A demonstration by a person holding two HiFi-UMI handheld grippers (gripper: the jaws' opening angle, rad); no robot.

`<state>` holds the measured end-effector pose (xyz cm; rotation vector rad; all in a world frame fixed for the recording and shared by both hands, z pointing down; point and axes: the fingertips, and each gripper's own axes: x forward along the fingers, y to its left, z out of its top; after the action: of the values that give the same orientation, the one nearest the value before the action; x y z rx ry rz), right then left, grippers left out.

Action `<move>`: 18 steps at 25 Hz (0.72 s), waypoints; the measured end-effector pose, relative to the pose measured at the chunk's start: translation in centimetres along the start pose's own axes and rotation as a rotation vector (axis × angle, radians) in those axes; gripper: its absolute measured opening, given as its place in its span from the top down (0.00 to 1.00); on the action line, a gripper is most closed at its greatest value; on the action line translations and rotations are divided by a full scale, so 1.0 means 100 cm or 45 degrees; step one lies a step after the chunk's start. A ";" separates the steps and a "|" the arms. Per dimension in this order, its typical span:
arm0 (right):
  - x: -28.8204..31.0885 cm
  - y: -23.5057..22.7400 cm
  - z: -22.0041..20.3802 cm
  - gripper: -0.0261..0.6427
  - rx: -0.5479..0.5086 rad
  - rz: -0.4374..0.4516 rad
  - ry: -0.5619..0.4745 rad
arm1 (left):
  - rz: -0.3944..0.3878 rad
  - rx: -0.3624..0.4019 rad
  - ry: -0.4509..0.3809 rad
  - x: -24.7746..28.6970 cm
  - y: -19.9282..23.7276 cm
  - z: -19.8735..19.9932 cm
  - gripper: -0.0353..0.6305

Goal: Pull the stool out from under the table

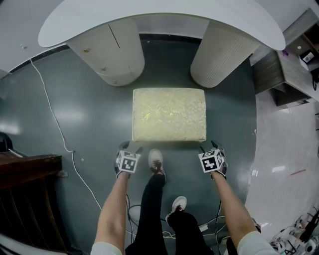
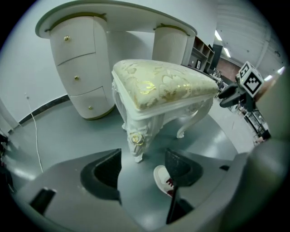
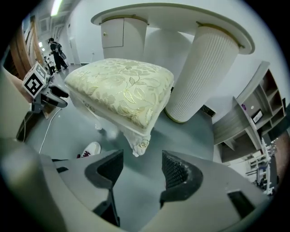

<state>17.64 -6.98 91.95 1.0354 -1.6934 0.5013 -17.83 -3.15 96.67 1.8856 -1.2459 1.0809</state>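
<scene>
the stool (image 1: pixel 169 114), white with a gold-patterned cushion, stands on the grey floor (image 1: pixel 89 114) in front of the table (image 1: pixel 149 15), on the near side of its two pedestals and clear of the top. the left gripper (image 2: pixel 142 170) hangs off the stool's near left corner, jaws apart, with only floor and a white shoe (image 2: pixel 164 179) showing between them. the right gripper (image 3: pixel 138 170) hangs off the near right corner, jaws likewise spread and empty. the left pedestal (image 2: pixel 79 68) has three drawers, all shut. open shelves (image 3: pixel 260 113) hold small items i cannot make out.
</scene>
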 end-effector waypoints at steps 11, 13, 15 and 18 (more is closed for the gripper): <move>-0.153 -0.047 0.040 0.93 0.084 -0.115 -0.279 | 0.131 -0.079 -0.196 -0.140 0.023 0.042 0.91; -0.186 -0.055 0.057 0.94 0.084 -0.122 -0.339 | 0.140 -0.063 -0.250 -0.169 0.021 0.061 0.91; -0.218 -0.061 0.074 0.94 0.097 -0.117 -0.390 | 0.141 -0.071 -0.285 -0.197 0.017 0.078 0.92; -0.260 -0.067 0.103 0.94 0.094 -0.096 -0.453 | 0.117 -0.096 -0.343 -0.234 0.005 0.108 0.92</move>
<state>19.73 -8.11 63.31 1.2958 -1.9483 0.3462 -20.27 -2.50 71.00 1.9798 -1.5145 0.8309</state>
